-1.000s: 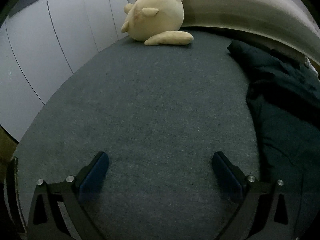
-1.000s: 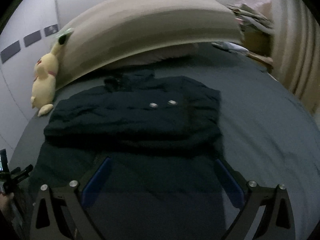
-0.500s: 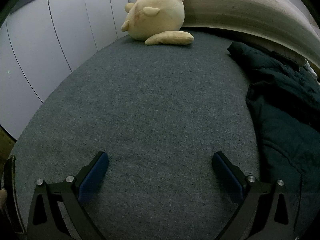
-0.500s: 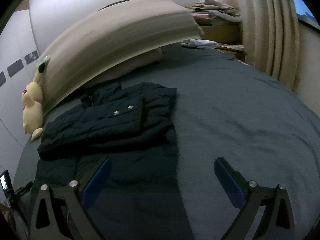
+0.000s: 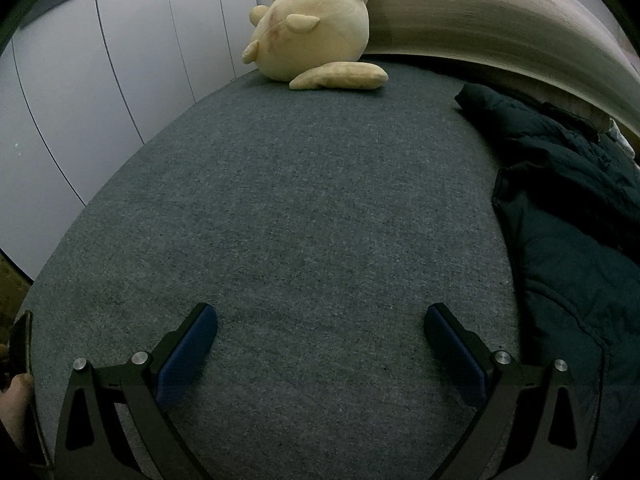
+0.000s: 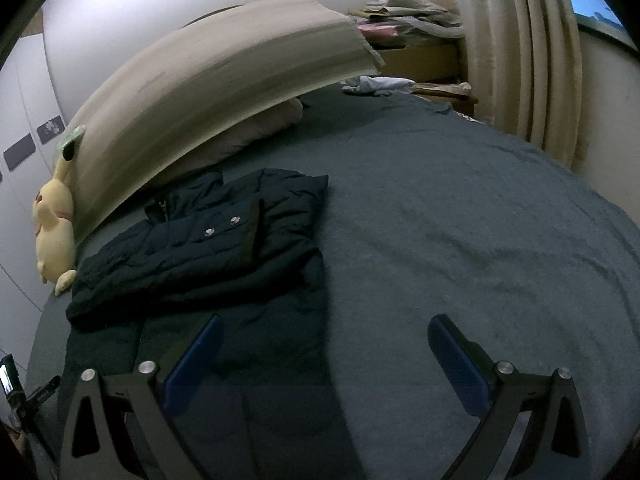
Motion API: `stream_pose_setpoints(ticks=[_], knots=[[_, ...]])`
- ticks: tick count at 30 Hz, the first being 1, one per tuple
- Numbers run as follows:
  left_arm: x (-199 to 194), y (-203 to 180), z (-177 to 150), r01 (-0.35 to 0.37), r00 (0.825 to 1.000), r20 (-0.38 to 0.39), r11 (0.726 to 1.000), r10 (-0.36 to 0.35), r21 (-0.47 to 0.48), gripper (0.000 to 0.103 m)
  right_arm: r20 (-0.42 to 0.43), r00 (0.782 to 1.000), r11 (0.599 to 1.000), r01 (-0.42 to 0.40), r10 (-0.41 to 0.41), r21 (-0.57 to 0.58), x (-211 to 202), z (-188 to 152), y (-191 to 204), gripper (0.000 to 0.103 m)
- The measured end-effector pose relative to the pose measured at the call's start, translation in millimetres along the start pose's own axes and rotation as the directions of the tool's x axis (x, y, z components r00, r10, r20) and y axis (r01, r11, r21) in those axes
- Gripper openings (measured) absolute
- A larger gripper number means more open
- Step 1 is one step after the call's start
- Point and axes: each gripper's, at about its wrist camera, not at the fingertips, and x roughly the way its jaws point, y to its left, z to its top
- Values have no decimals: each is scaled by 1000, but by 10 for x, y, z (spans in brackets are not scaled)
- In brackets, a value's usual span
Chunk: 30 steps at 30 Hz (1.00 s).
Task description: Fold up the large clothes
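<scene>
A dark navy padded jacket lies on the grey bed, its sleeves folded across the chest and two snap buttons showing. In the left wrist view the same jacket fills the right edge. My right gripper is open above the jacket's lower right hem, its left finger over the cloth, its right finger over bare sheet. My left gripper is open over bare bed, left of the jacket, with nothing between its fingers.
A yellow plush toy leans on the beige headboard at the bed's far left corner. White wardrobe doors run along the left side. Curtains and a cluttered shelf stand at the far right. A pillow lies under the headboard.
The right wrist view has swung to the right, so the jacket now sits left of centre and more bare sheet shows. The left gripper has barely moved. Both stay open.
</scene>
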Motion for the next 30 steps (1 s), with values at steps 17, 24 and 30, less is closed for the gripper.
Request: stream_pose_setpoints(ticks=[17,24,30], knots=[[4,-5,-2,-1,1000,1,1000,1,0,103,28,999,999,-20,19,35,-166,17,-168,103],[7,-8,-3,-2,1000,2,1000,2,0,103,39,999,998,-11,8,56,-274,17,-283,103],[8,-9,-6,-2,1000,2,1000,2,0,103,42,999,999,0,-2,51,-295,12,-284,103]])
